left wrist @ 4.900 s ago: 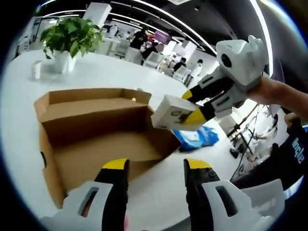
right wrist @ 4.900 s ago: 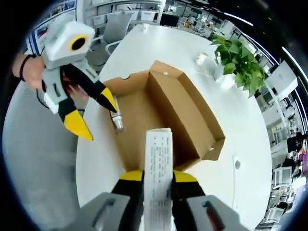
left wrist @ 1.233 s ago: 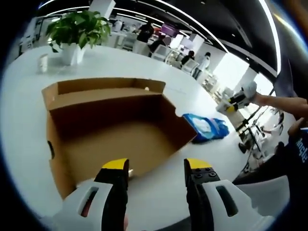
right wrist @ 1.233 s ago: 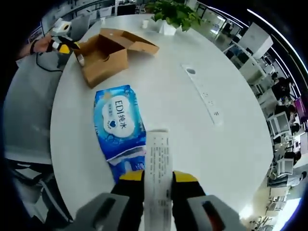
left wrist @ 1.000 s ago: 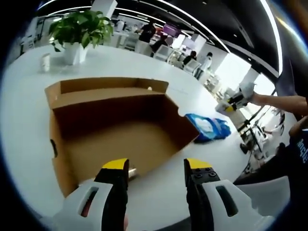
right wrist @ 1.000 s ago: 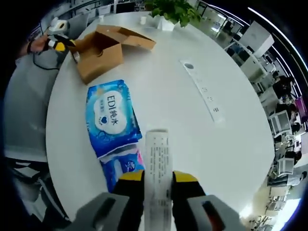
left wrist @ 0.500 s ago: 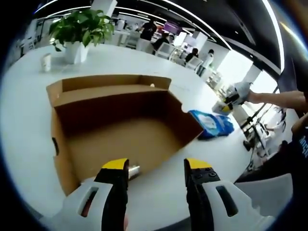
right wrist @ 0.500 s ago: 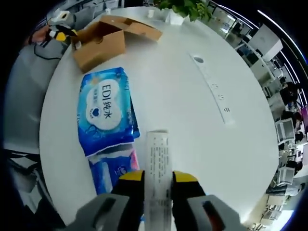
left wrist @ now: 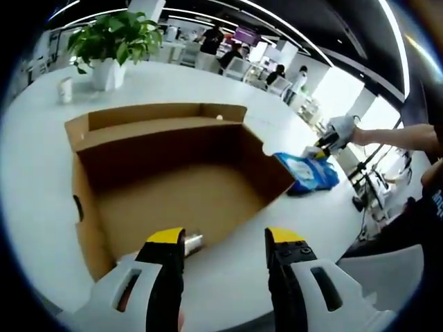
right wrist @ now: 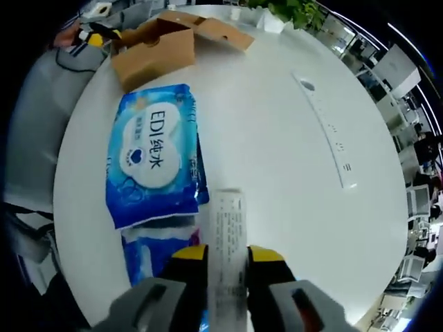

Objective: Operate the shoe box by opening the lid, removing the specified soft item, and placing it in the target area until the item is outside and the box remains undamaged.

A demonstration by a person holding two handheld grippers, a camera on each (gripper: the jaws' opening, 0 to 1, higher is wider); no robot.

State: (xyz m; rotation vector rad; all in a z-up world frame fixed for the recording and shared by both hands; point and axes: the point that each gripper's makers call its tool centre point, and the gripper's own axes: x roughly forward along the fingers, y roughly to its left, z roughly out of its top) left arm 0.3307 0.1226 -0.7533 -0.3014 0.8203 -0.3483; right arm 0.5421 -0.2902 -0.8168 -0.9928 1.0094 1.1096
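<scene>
The open brown shoe box (left wrist: 166, 187) lies just ahead of my left gripper (left wrist: 226, 238), which is open and holds nothing. A small metallic cylinder (left wrist: 193, 242) rests on the box floor near the front wall. My right gripper (right wrist: 226, 253) is shut on a white packet (right wrist: 227, 228) with printed text. It hovers over the white table beside a blue wipes pack (right wrist: 154, 153), which partly overlaps a second pack (right wrist: 163, 254). In the left gripper view the right gripper (left wrist: 333, 133) hangs over the blue packs (left wrist: 309, 173). The shoe box (right wrist: 158, 43) and left gripper (right wrist: 97, 15) lie far off.
A potted plant (left wrist: 114, 41) and a small white cup (left wrist: 66, 90) stand at the table's far side. A long white cable strip (right wrist: 325, 128) runs across the table to the right of the packs. Office desks and people fill the background.
My right gripper has carried the white packet away from the box and dropped lower beside the blue packs. The left gripper has edged closer to the box, still open.
</scene>
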